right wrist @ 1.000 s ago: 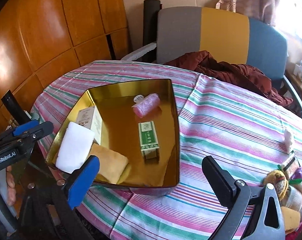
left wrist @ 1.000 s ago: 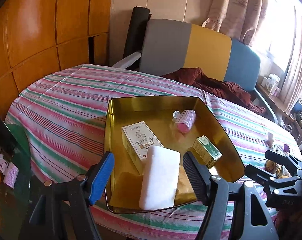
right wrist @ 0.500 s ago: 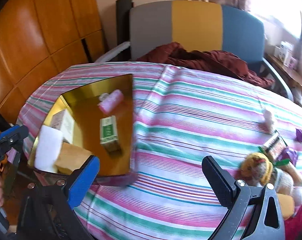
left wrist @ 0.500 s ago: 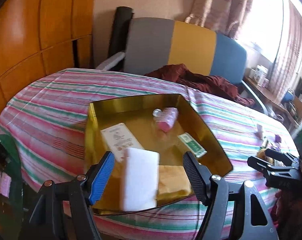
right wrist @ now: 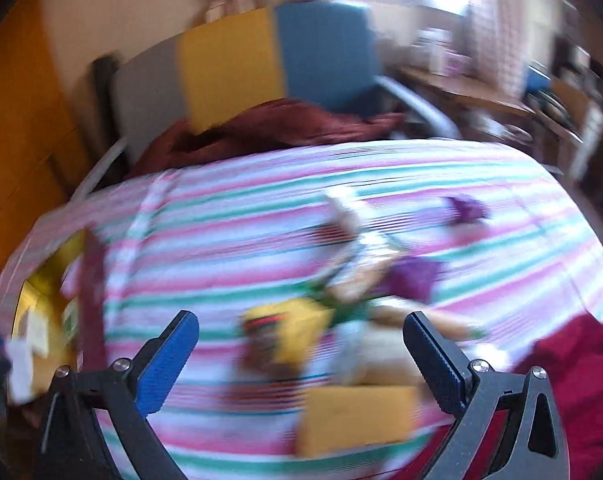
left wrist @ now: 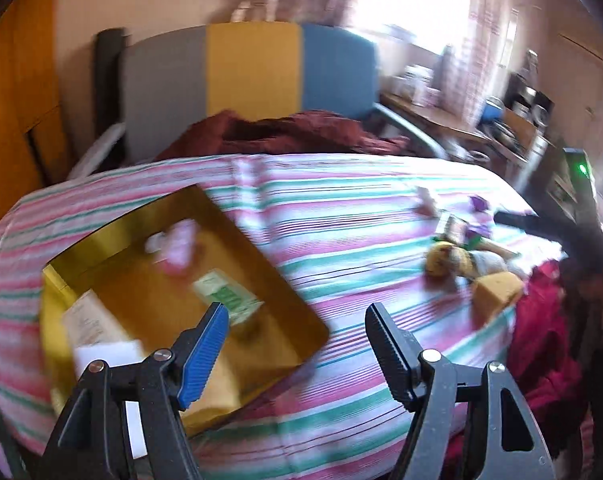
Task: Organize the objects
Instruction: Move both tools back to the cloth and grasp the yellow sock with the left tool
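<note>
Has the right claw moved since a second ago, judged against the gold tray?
Yes. The right claw has swung rightward: the tray now sits at the view's left edge, and the claw, open and empty, frames the toy pile.

the left gripper [left wrist: 293,336] hung above the striped tabletop [left wrist: 341,216] with its jaws wide apart and nothing between them. just ahead and to its left lay the gold tray [left wrist: 297,308], its near corner beside the blue-padded finger. inside the tray, blurred, were a green box [left wrist: 225,300] closest to the gripper, a pink roller [left wrist: 177,246] farther ahead, a cream box [left wrist: 93,320] to the left, and a white block [left wrist: 105,354] partly behind the left finger. well off to the right sat a yellow stuffed toy [left wrist: 449,258] and a yellow sponge [left wrist: 497,290]. a dark red cloth [left wrist: 285,132] lay far ahead, before a grey, yellow and blue chair [left wrist: 253,68].
</note>
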{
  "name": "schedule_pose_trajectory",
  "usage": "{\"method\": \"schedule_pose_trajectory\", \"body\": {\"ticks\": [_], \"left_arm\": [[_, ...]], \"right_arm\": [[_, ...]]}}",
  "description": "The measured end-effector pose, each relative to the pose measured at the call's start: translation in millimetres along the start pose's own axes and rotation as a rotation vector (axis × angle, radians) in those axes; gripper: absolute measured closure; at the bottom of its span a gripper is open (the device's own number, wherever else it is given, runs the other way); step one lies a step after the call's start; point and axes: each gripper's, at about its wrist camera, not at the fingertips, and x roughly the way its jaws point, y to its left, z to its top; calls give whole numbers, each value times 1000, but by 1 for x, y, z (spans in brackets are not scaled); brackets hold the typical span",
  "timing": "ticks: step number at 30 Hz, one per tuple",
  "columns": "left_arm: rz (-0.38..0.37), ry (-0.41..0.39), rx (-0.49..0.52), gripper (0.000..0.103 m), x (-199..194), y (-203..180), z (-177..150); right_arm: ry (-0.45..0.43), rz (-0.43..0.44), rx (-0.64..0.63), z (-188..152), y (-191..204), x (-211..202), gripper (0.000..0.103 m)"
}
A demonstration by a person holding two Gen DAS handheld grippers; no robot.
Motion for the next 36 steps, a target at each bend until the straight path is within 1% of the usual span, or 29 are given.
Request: {"method": "schedule_pose_trajectory", "body": {"ticks": [3,5,8,11,14,16,21,24,28,31,32,33,34,35,36], "left_arm": [[-44,29,56,31,16,-27,10],[-75,53,88,31,30,-44,16],[-116,79,114,31,47,-67,22],[-148,117,145,31,70,-91,30],[-183,160,152,31,93,-110,36],[-206,185,151,31,110,-122,40],[-244,214,149,31,140,-145,51],[-247,218,154,31,156,-160,57],[-247,236,204,31,179,-178,60],[-248,270,232,31,200,-188,58],[-250,283,236,31,208,-191,57],[-252,287,241,40,212,-191,55],[-245,287,243,44,217,-191,52],[-237,294,234,44,223,-188,49],[-255,301,206,44,228,-183,46]], "right_arm": [[-15,-51,105,7,-39,1,0],[-26,-64,175,6,-61,3,0],[-36,-58,263,2,-81,6,0],[-32,-16,327,2,-91,10,0],[-28,6,335,3,-93,12,0],[-21,36,342,3,-92,13,0],[-1,84,347,2,-90,17,0],[24,121,359,0,-90,21,0],[29,129,360,1,-90,22,0],[27,135,377,2,-94,22,0],[25,135,382,2,-96,22,0],[23,133,387,2,-97,22,0],[19,129,394,2,-99,22,0],[16,125,398,3,-101,21,0],[7,118,409,3,-104,21,0]]}}
